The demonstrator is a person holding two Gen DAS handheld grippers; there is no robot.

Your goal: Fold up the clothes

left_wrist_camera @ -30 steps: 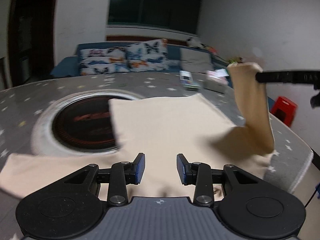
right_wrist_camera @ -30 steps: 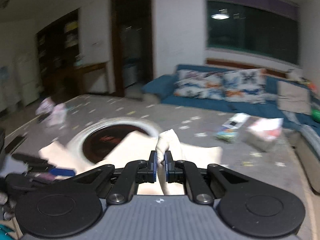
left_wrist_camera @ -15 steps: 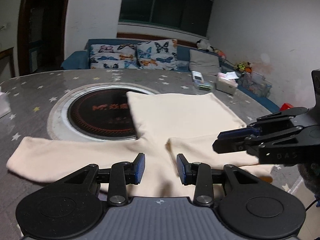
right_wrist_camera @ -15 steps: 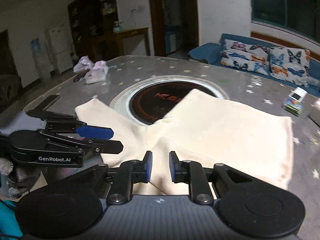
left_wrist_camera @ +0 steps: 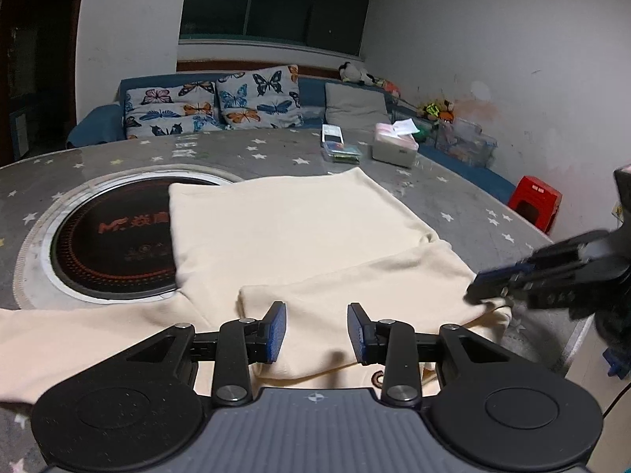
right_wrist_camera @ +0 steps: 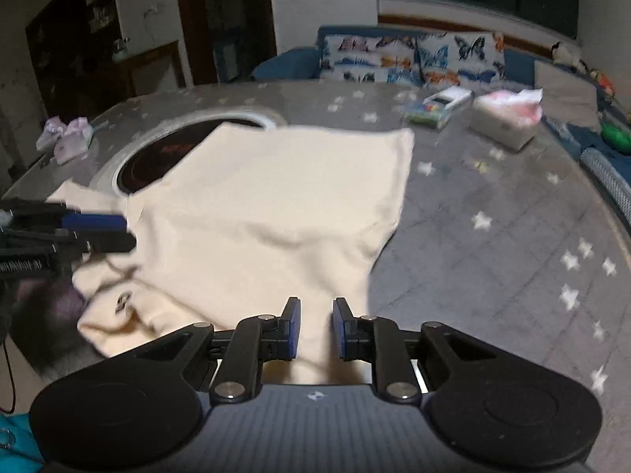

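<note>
A cream long-sleeved top lies flat on the grey star-patterned table. Its right sleeve is folded across the near part of the body; its left sleeve stretches out to the left. My left gripper is open and empty, hovering over the near edge of the top. My right gripper is open and empty over the top's right near corner. In the left wrist view the right gripper sits at the folded sleeve's right end. In the right wrist view the left gripper is at the left.
A round black hotplate is set into the table, partly under the top. A tissue box and a small box of items stand at the far side. A small pink bundle lies at the far left. A sofa is behind, a red stool to the right.
The right gripper carried the right sleeve over the body, let it go and drew back to the right. The sleeve now lies folded flat. The left gripper stayed open.
</note>
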